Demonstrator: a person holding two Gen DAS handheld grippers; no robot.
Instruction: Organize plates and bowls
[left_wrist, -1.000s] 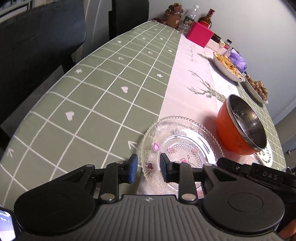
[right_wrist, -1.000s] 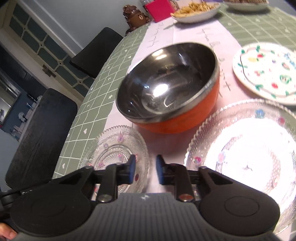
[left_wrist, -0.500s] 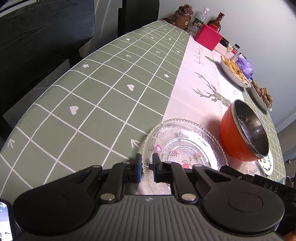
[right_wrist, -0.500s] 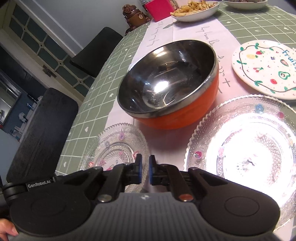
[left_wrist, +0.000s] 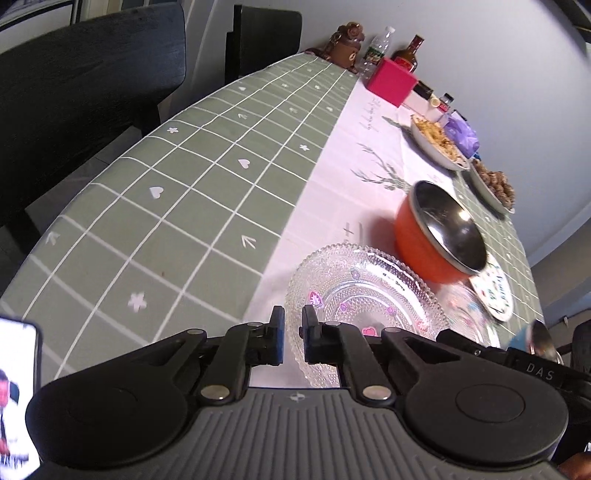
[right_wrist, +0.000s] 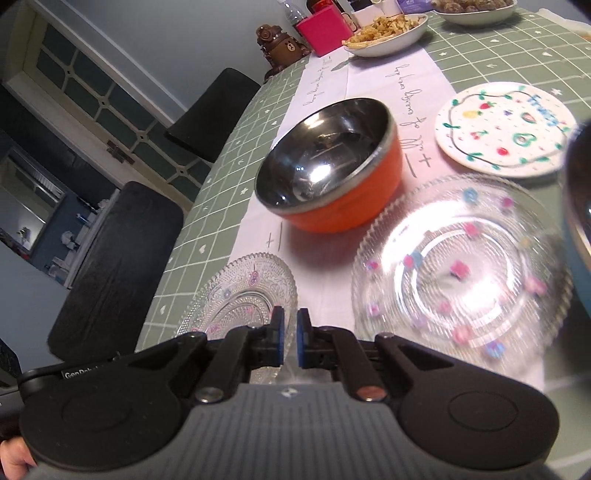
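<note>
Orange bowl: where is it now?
The orange bowl sits mid-table on the white runner, behind both glass plates, left of the fruit plate in the right wrist view.

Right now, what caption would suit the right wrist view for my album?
Nearly closed right gripper over a small glass plate's rim, facing an orange bowl, large glass plate and fruit-painted plate.

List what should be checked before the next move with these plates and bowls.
1. Left gripper holding the small glass plate: the rim sits in the narrow gap between its fingers; firmness cannot tell.
2. Right gripper free: ok, fingers nearly together, nothing seen between them.
3. Large glass plate empty for stacking: ok.
4. Orange bowl out of the way: ok, it stands behind both plates.
5. Blue bowl clear of the large plate: cannot tell, blurred at the picture's edge.
</note>
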